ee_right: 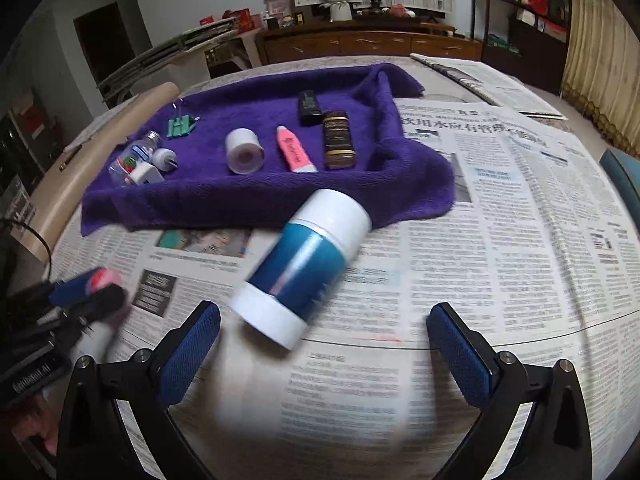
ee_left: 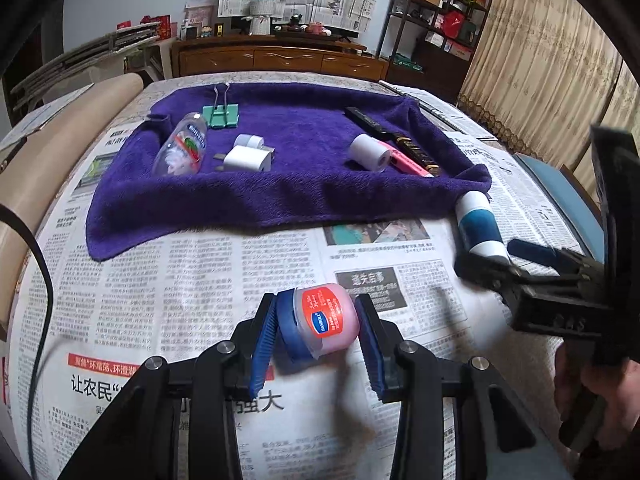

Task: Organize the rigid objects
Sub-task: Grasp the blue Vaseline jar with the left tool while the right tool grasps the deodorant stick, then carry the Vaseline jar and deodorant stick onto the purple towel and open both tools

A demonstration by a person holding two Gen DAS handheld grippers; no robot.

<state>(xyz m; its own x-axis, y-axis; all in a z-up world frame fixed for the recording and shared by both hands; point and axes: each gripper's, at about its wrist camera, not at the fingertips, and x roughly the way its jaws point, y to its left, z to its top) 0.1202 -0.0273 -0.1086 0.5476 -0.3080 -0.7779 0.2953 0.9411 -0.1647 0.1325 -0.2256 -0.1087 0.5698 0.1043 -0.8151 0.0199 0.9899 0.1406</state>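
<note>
My left gripper (ee_left: 316, 322) is shut on a small pink jar with a blue lid (ee_left: 322, 320), held just above the newspaper. My right gripper (ee_right: 322, 344) stands open, wide, just in front of a blue tube with white ends (ee_right: 304, 264) that lies tilted on the newspaper, its far end touching the purple towel (ee_right: 256, 196). In the left wrist view the same blue tube (ee_left: 480, 226) lies at the right, with the right gripper (ee_left: 496, 258) at its near end. On the purple towel (ee_left: 280, 184) lie a clear bottle (ee_left: 182, 146), a green binder clip (ee_left: 220, 114), a white plug (ee_left: 248, 158), a white roll (ee_left: 370, 152), a pink marker (ee_left: 408, 160) and dark sticks (ee_left: 400, 138).
Newspaper (ee_left: 200, 280) covers the round table. A beige chair back (ee_left: 60, 148) curves along the left edge, and a black cable (ee_left: 40, 280) hangs there. A hand (ee_left: 608, 404) holds the right gripper's handle. A wooden sideboard (ee_left: 276, 58) and shelves (ee_left: 436, 20) stand behind.
</note>
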